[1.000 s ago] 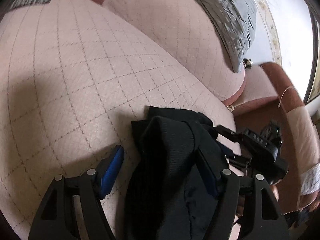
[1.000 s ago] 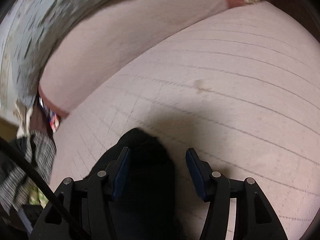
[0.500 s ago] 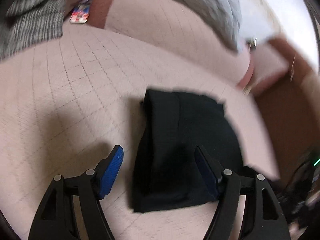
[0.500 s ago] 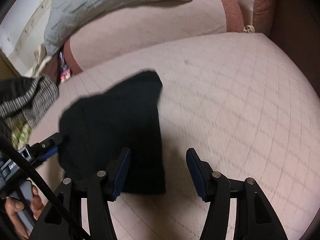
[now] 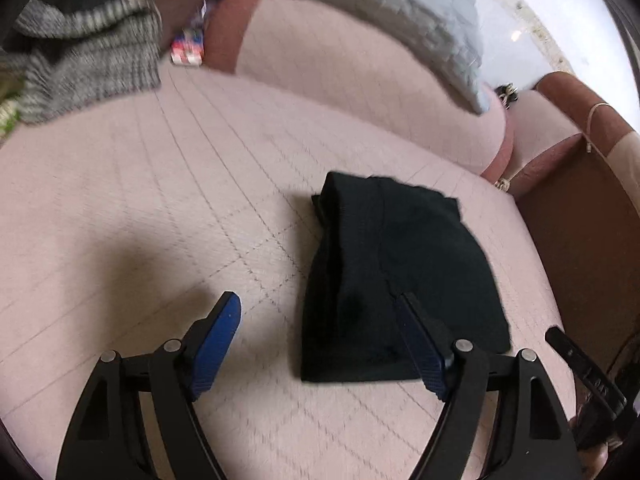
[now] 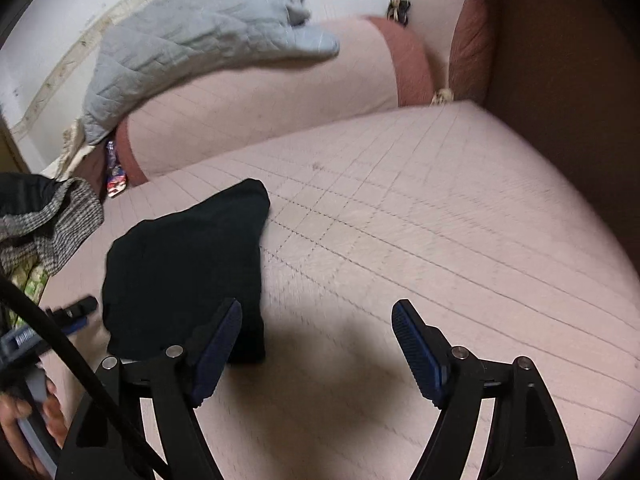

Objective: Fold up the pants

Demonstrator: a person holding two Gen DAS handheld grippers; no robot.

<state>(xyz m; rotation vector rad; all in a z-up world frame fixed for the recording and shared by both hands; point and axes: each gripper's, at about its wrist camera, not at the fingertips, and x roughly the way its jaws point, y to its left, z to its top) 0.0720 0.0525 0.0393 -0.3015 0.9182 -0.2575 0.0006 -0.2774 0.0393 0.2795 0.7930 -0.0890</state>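
The black pants (image 5: 396, 276) lie folded into a compact bundle on the pink quilted sofa seat (image 5: 160, 208). My left gripper (image 5: 320, 316) hovers above their near edge with its jaws opening; the pads touch nothing. In the right wrist view the same pants (image 6: 188, 264) lie left of centre. My right gripper (image 6: 316, 320) is raised above the seat (image 6: 420, 220) to the right of the bundle, jaws opening, nothing between them. The left gripper's tip (image 6: 76, 308) and a hand (image 6: 20, 432) show at that view's lower left.
A grey quilted blanket (image 5: 400, 12) drapes over the pink backrest. A grey striped knit garment (image 5: 92, 60) lies at the seat's far left, by a small red and white packet (image 5: 188, 46). A brown armrest (image 5: 576, 216) bounds the right end.
Both grippers have let go of the pants and pulled back and up. The bundle now lies flat on the seat, farther from both cameras, and both jaws stand wider.
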